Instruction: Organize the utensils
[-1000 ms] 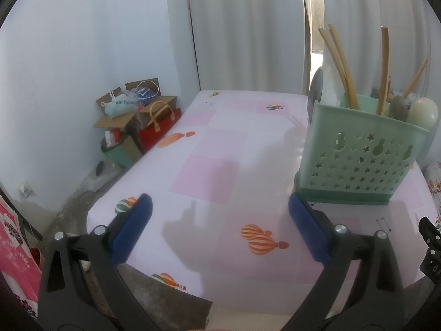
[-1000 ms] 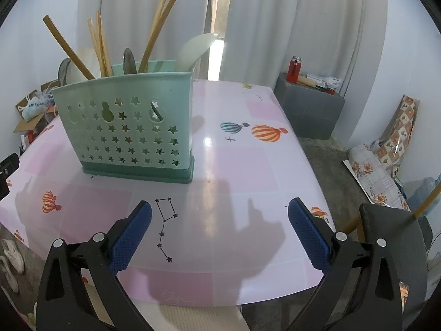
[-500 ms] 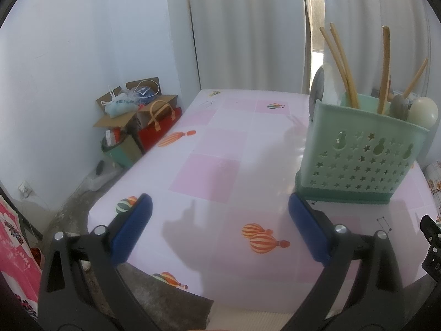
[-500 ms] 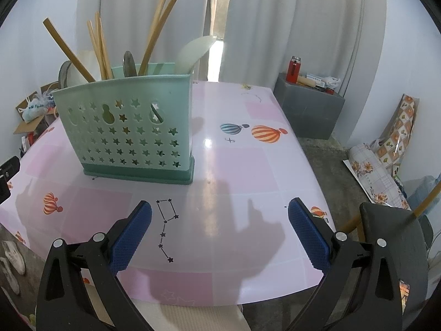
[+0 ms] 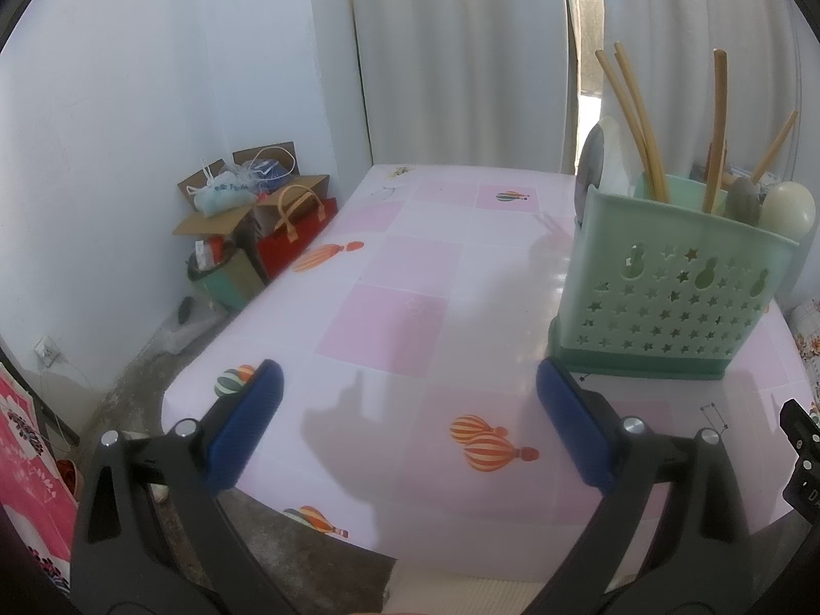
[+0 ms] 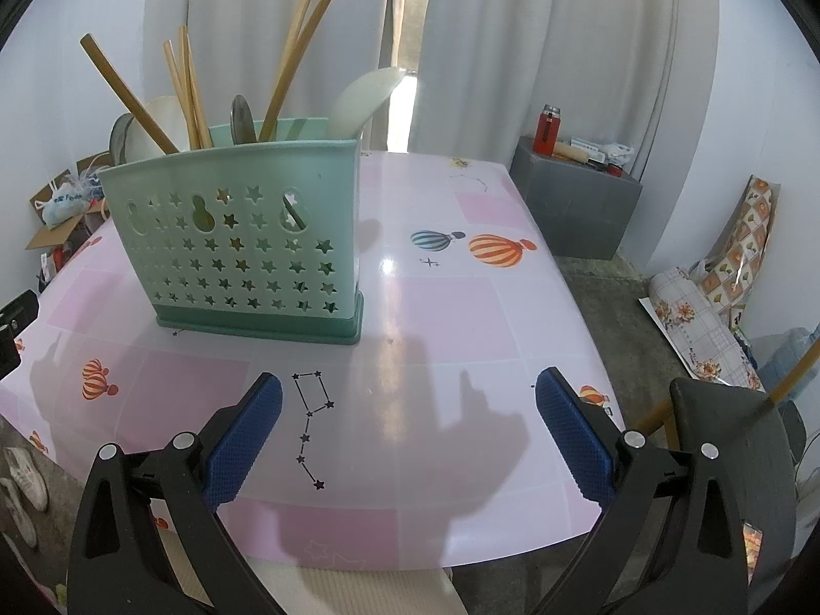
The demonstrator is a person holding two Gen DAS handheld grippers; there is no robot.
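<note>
A mint-green utensil caddy [image 6: 241,256] with star cut-outs stands on the pink checked table [image 6: 441,318]. It also shows in the left wrist view [image 5: 666,287] at the right. It holds wooden chopsticks [image 6: 292,56], metal spoons [image 6: 241,118] and white spoons [image 6: 364,97]. My left gripper [image 5: 410,425] is open and empty above the table's near edge, left of the caddy. My right gripper [image 6: 410,430] is open and empty, in front of the caddy and to its right.
Cardboard boxes and bags [image 5: 256,215] lie on the floor at the far left. A grey block [image 6: 579,205] with a red bottle [image 6: 547,128] stands beyond the table's right side. A dark chair back [image 6: 733,441] is close at the right. Rolled patterned sheets [image 6: 717,297] lie on the floor.
Both grippers stay open and empty. Both views have drifted very slightly; nothing on the table has moved.
</note>
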